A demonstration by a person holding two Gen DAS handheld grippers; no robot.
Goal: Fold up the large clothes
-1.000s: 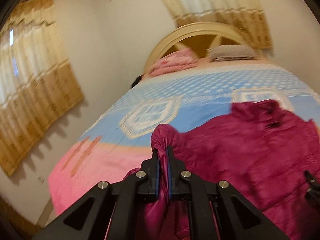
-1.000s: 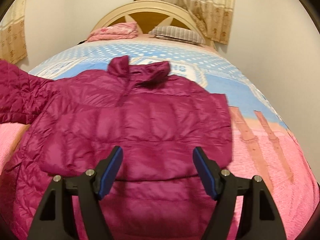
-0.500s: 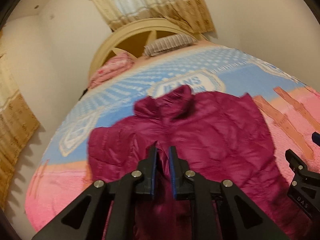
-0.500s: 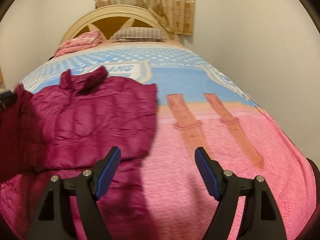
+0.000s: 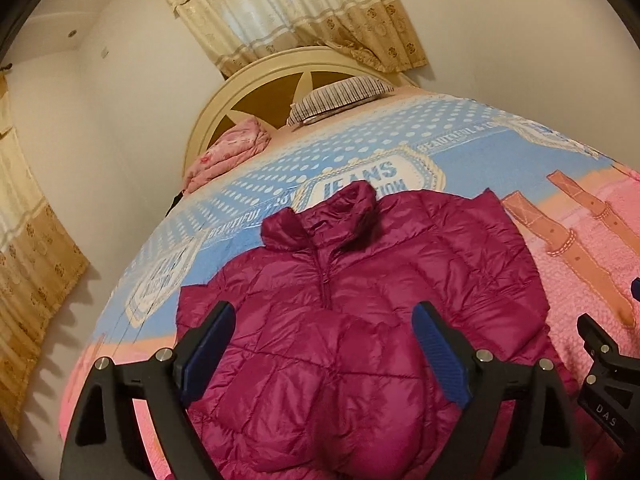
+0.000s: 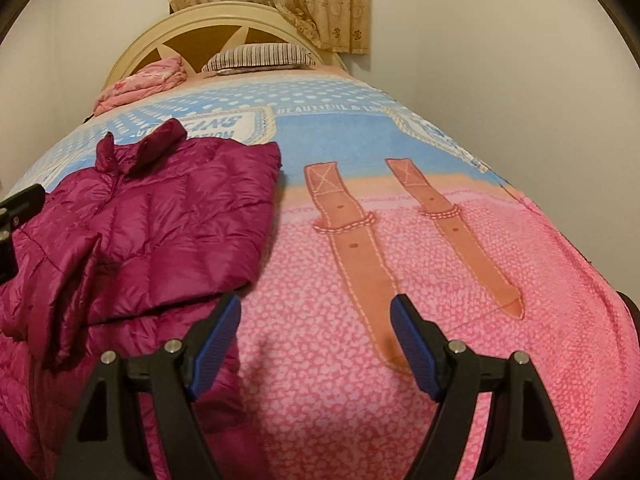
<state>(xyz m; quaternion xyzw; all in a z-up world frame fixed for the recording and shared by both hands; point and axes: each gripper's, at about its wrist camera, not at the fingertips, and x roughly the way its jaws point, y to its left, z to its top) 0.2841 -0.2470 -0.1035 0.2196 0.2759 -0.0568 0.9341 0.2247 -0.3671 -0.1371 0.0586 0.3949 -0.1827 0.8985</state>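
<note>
Here the left gripper (image 5: pixel 322 344) tilts down over the magenta puffer jacket (image 5: pixel 360 300), which lies flat on the bed's pink and blue blanket (image 6: pixel 400 240) with its collar toward the headboard (image 5: pixel 248 92). Its jaws have just been opening and now stand wide apart — the blue pads (image 5: pixel 208 344) hang above the quilted front with nothing pinched between them, the fabric released. Both sleeves are folded in across the chest, one lying over the other near the zip.

The right gripper (image 6: pixel 316 344) points more steeply down, off to the jacket's right side, over bare pink blanket. Its jaws are spread too, empty — the left pad sits just beside the jacket's lower hem edge, the other over the printed brown straps (image 6: pixel 348 232). Each gripper's black frame shows at the edge of the other's view. A striped pillow (image 6: pixel 258 56) and a folded pink quilt (image 6: pixel 144 84) rest at the headboard.
</note>
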